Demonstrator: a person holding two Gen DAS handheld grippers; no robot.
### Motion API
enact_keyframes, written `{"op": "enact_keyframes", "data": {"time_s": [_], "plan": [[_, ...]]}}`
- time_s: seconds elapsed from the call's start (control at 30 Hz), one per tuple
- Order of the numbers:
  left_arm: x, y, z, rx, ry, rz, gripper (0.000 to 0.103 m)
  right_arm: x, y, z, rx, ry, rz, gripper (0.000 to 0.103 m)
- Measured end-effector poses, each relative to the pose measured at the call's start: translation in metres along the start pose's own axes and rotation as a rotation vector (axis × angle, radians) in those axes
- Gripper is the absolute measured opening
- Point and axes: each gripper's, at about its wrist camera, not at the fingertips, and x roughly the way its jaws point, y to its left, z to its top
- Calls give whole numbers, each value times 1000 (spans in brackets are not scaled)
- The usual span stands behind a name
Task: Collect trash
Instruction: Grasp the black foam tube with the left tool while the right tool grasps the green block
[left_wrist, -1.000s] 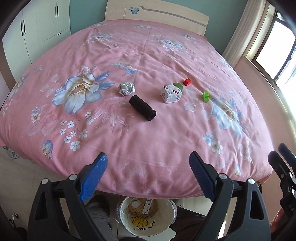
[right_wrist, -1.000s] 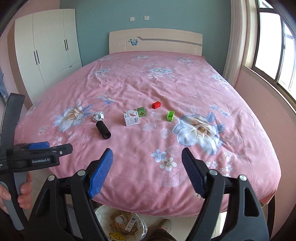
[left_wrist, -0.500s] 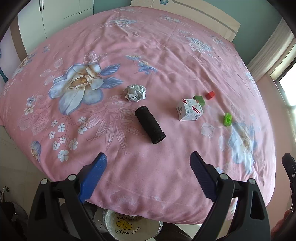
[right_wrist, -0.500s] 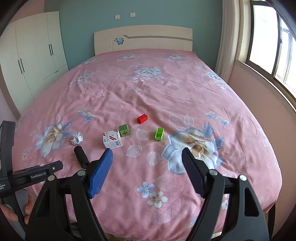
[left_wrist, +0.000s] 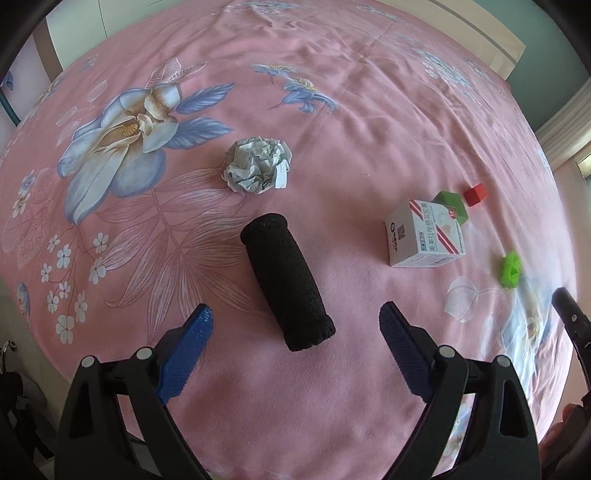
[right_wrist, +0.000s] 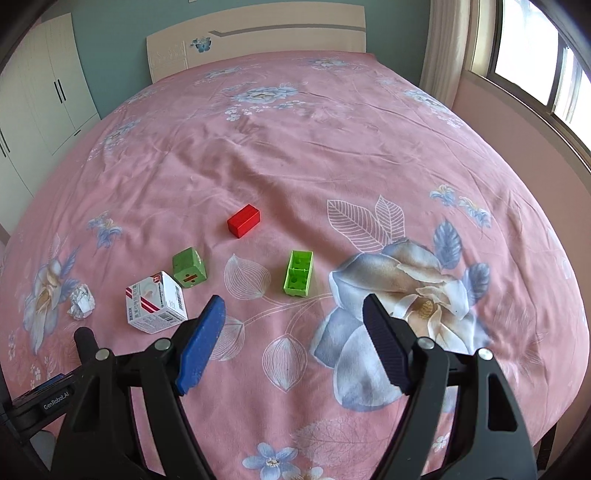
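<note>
On the pink flowered bedspread (left_wrist: 332, 110) lie a black foam cylinder (left_wrist: 286, 282), a crumpled paper ball (left_wrist: 256, 170) just beyond it, and a white carton with red stripes (left_wrist: 424, 236) to the right. My left gripper (left_wrist: 295, 317) hangs open above the bed, its fingers either side of the cylinder's near end without touching it. My right gripper (right_wrist: 293, 306) is open and empty, above the cloth just short of the green brick (right_wrist: 298, 273). In the right wrist view the carton (right_wrist: 155, 308), paper ball (right_wrist: 81, 301), green cube (right_wrist: 189, 267) and red block (right_wrist: 243, 220) lie left of it.
A headboard (right_wrist: 258, 40) and a white wardrobe (right_wrist: 40, 92) stand behind the bed, a window (right_wrist: 535, 55) on the right. The left gripper's body (right_wrist: 48, 398) shows at the lower left of the right wrist view. The bed's near edge lies below both grippers.
Both grippers have come forward and down over the bed; the bin below the bed's edge has left view. The cylinder now lies between the left fingers. Both stay open.
</note>
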Motion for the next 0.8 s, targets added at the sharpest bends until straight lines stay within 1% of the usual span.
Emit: {"op": "enact_keyframes", "data": {"time_s": [0.07, 0.13, 0.2, 0.27, 0.33, 0.4, 0.43, 0.47, 0.5, 0.53, 0.57, 0.6, 0.63, 0.67, 0.7, 0.73, 0.8], "plan": [[10, -1, 4, -13, -5, 18, 93, 27, -5, 5, 27, 36, 3, 76], [20, -2, 6, -16, 4, 34, 93, 53, -4, 9, 19, 81, 13, 76], [30, -4, 8, -16, 19, 43, 93, 73, -3, 12, 13, 90, -18, 76], [36, -7, 9, -13, 6, 64, 93, 89, -2, 15, 13, 101, -22, 76], [41, -11, 9, 11, -14, 99, 93, 102, -2, 18, 17, 116, -27, 76], [47, -18, 9, 47, -21, 127, 93, 113, -2, 20, 28, 137, -8, 75], [49, -20, 8, 57, -30, 137, 93, 117, -2, 20, 36, 144, 0, 72], [51, -22, 9, 62, -37, 143, 93, 119, -2, 20, 38, 143, 1, 62], [51, -22, 9, 62, -43, 144, 92, 121, -1, 20, 32, 140, 6, 54], [51, -23, 9, 65, -47, 142, 91, 123, -1, 20, 23, 138, 6, 50], [51, -24, 9, 71, -52, 137, 87, 124, 0, 20, 16, 136, 9, 42], [49, -25, 9, 84, -58, 128, 80, 124, 1, 21, 11, 137, 16, 38], [47, -27, 9, 101, -65, 120, 76, 124, 1, 21, 7, 141, 25, 36], [49, -33, 12, 115, -67, 111, 68, 124, 1, 22, 1, 145, 33, 28], [48, -35, 12, 128, -69, 106, 63, 123, 1, 23, -4, 149, 39, 23], [47, -36, 13, 137, -69, 100, 60, 122, 0, 22, -7, 152, 46, 23], [47, -38, 15, 152, -71, 87, 43, 120, -1, 21, -6, 159, 59, 23]]}}
